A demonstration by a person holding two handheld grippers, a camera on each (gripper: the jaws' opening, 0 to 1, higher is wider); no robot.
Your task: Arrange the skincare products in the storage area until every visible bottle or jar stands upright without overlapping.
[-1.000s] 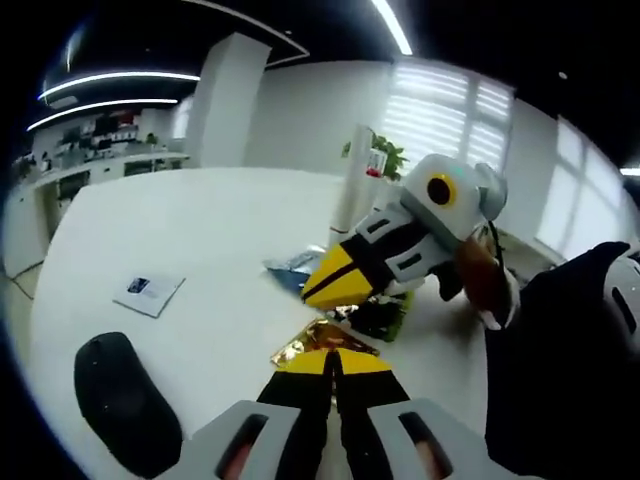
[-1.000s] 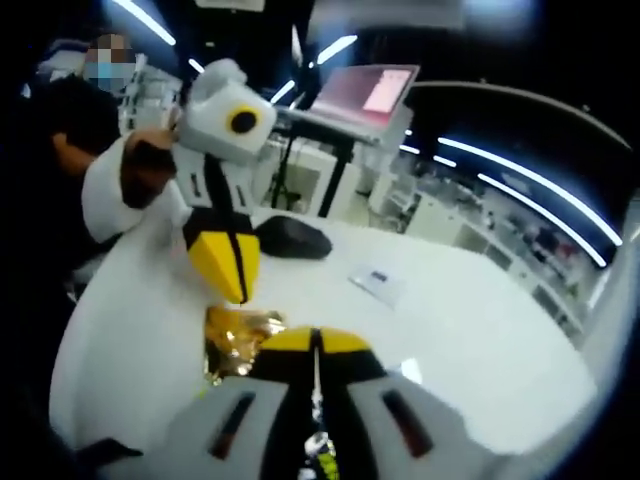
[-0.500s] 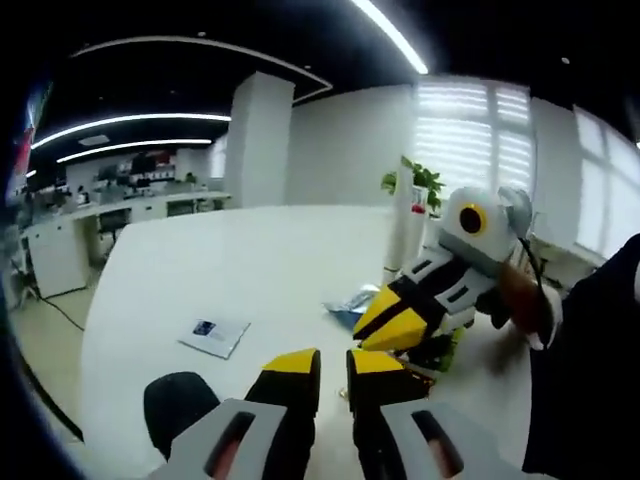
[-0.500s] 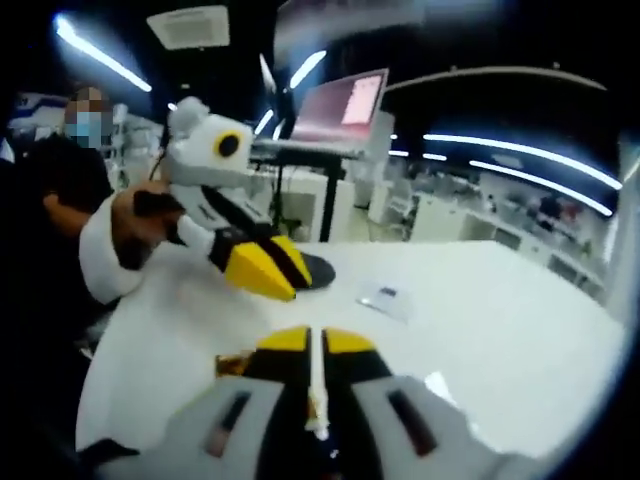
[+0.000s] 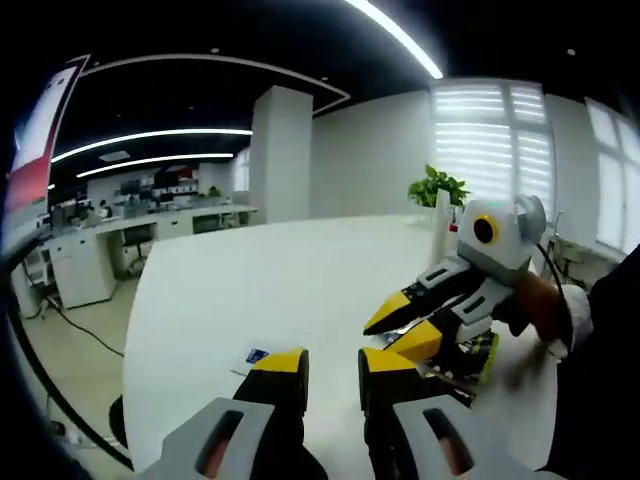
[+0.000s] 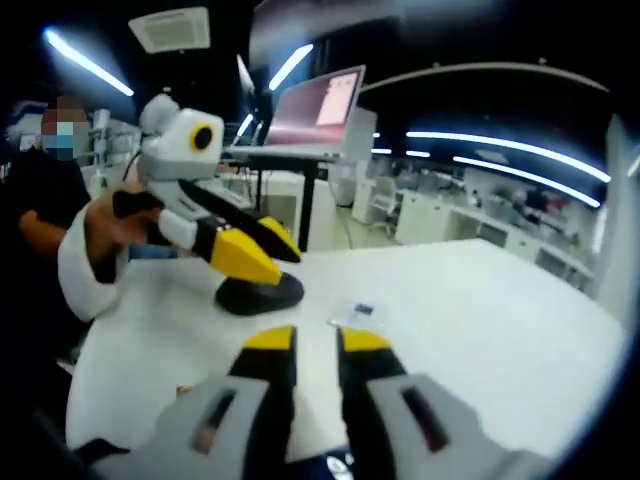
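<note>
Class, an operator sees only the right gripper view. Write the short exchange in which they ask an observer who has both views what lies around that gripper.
Operator: What sits under my right gripper?
Observer: The left gripper view shows the right gripper, jaws apart, just above a green packaged item on the white table. I cannot tell whether the item is upright.
Operator: Anything behind it?
Observer: A potted plant stands at the table's far edge, in front of the window blinds.
</note>
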